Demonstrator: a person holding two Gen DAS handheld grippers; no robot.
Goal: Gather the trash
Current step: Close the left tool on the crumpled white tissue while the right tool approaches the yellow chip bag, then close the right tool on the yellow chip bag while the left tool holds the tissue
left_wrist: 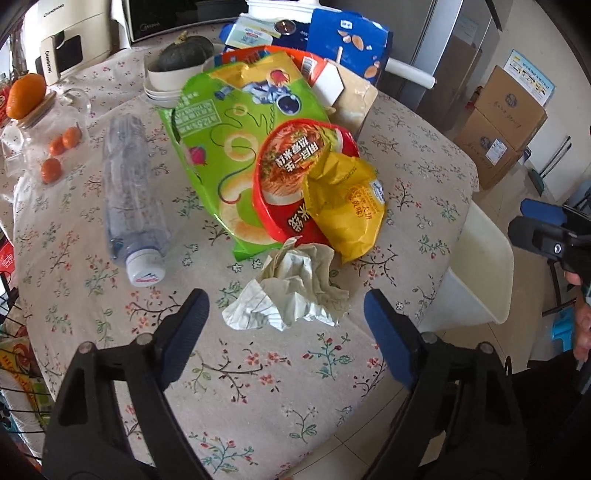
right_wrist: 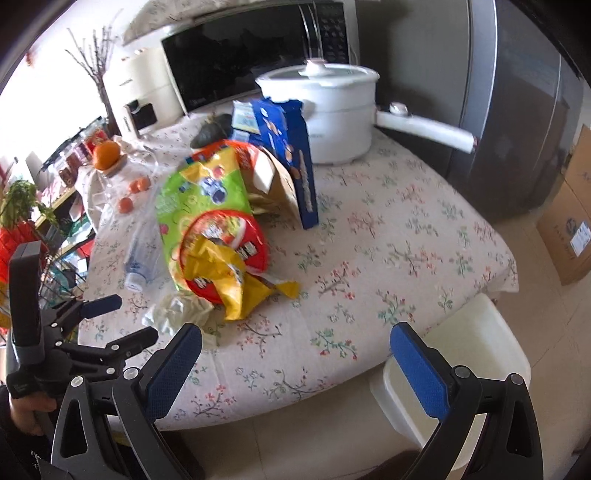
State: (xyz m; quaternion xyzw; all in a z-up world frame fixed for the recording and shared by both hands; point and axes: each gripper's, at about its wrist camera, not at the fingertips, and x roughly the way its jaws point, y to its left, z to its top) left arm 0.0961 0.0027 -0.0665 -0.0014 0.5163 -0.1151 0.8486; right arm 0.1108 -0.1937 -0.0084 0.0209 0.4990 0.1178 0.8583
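Observation:
A pile of trash lies on the floral table (left_wrist: 258, 369): crumpled tissue (left_wrist: 291, 291), a yellow wrapper (left_wrist: 347, 206), a red noodle-cup lid (left_wrist: 291, 177), a green snack bag (left_wrist: 221, 147), an empty plastic bottle (left_wrist: 129, 192) and a blue box (left_wrist: 347, 33). My left gripper (left_wrist: 286, 321) is open, just short of the tissue, empty. My right gripper (right_wrist: 295, 350) is open and empty over the table's near edge. The tissue (right_wrist: 177, 310), wrapper (right_wrist: 236, 284) and left gripper (right_wrist: 110, 317) also show in the right wrist view.
A white bin (left_wrist: 476, 273) stands on the floor at the table's right edge, also seen in the right wrist view (right_wrist: 461, 354). Bowls with a squash (left_wrist: 177, 70), a glass jar with oranges (left_wrist: 44, 140), a white pot (right_wrist: 332, 110) and a microwave (right_wrist: 251, 51) are at the back.

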